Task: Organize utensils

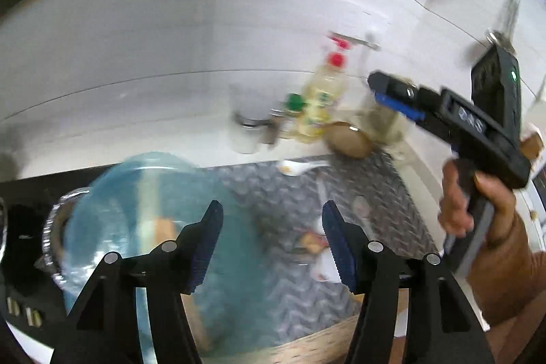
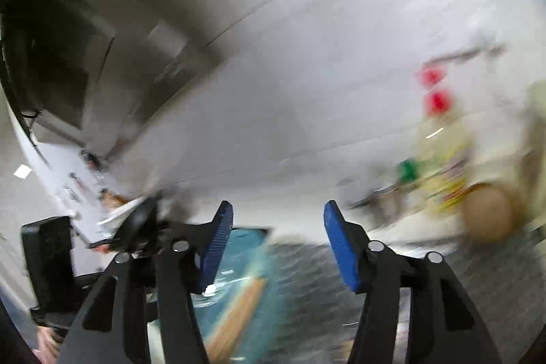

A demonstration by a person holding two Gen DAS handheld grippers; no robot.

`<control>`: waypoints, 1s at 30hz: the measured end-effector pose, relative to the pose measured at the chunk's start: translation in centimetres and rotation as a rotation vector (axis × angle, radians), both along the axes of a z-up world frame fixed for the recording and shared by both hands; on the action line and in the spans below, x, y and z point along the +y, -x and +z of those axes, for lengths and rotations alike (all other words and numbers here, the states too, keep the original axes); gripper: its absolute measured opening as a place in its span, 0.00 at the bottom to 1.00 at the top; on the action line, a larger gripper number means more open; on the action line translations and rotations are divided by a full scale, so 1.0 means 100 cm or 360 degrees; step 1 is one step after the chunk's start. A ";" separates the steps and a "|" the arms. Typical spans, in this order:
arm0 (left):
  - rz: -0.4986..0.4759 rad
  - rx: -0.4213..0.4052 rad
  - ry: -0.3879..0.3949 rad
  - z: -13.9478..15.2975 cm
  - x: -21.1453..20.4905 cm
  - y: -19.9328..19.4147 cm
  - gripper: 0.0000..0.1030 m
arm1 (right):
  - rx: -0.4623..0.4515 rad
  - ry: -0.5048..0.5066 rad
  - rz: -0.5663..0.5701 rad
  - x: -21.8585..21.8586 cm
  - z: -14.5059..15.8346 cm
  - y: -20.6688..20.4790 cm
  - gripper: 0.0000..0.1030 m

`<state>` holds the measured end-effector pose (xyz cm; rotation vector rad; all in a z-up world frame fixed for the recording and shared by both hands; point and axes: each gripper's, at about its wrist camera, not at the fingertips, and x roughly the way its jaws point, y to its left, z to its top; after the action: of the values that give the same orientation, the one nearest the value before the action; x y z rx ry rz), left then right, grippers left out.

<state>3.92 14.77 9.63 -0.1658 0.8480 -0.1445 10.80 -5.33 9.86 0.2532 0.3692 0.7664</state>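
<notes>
Left gripper (image 1: 273, 248) hovering wide open, holding nothing, above grey chevron-patterned mat (image 1: 290, 193). White plastic spoon (image 1: 300, 166) lying at mat's far edge — long axis crosswise to fingers. Right gripper (image 2: 278, 244) also gaping, empty, raised (view blurred); left seeming nearer.

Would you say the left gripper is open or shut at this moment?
Open: in the left wrist view, the left gripper has its blue pads wide apart, with nothing held between them.
</notes>
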 end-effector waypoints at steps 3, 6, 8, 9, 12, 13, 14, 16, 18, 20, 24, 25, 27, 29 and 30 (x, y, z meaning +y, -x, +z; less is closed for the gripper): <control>-0.0052 0.0106 0.0049 -0.030 -0.038 -0.010 0.60 | 0.0077 0.0148 -0.0094 -0.044 -0.024 -0.019 0.53; -0.0044 0.0284 0.0111 -0.077 -0.071 -0.014 0.60 | 0.0288 0.0237 -0.0088 -0.076 -0.068 -0.035 0.54; -0.0021 0.0428 0.0171 -0.111 -0.088 -0.013 0.60 | 0.0440 0.0337 -0.0098 -0.095 -0.106 -0.041 0.54; -0.0006 0.0481 0.0180 -0.125 -0.091 -0.012 0.60 | 0.0510 0.0371 -0.0105 -0.104 -0.124 -0.042 0.54; 0.0074 0.0661 0.0178 -0.168 -0.102 -0.011 0.59 | 0.0686 0.0366 -0.0107 -0.123 -0.160 -0.042 0.53; 0.0097 0.0700 0.0192 -0.179 -0.104 -0.011 0.59 | 0.0717 0.0365 -0.0107 -0.128 -0.167 -0.041 0.54; 0.0104 0.0720 0.0220 -0.186 -0.105 -0.011 0.59 | 0.0736 0.0365 -0.0106 -0.131 -0.171 -0.038 0.54; 0.0111 0.0728 0.0262 -0.198 -0.111 -0.019 0.59 | 0.0763 0.0357 -0.0098 -0.136 -0.177 -0.038 0.54; 0.0111 0.0716 0.0255 -0.203 -0.119 -0.032 0.59 | 0.0770 0.0348 -0.0092 -0.138 -0.181 -0.038 0.53; 0.0129 0.0691 0.0242 -0.202 -0.126 -0.050 0.59 | 0.0766 0.0336 -0.0086 -0.142 -0.181 -0.038 0.53; 0.0097 0.0623 0.0263 -0.190 -0.135 -0.076 0.59 | 0.0758 0.0368 -0.0063 -0.144 -0.182 -0.042 0.54; 0.0064 0.0582 0.0248 -0.183 -0.136 -0.078 0.59 | 0.0754 0.0369 -0.0056 -0.145 -0.183 -0.042 0.53; 0.0062 0.0557 0.0138 -0.175 -0.136 -0.078 0.59 | 0.0709 0.0390 -0.0039 -0.143 -0.187 -0.047 0.54; 0.0080 0.0545 0.0091 -0.170 -0.129 -0.078 0.59 | 0.0655 0.0409 -0.0007 -0.140 -0.191 -0.053 0.53; 0.0096 0.0542 0.0092 -0.168 -0.125 -0.079 0.59 | 0.0623 0.0426 0.0009 -0.137 -0.195 -0.058 0.52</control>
<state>11.83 2.25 -7.13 -0.2751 1.1770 -0.0853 16.62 -19.06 -9.68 0.1483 0.8366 0.6622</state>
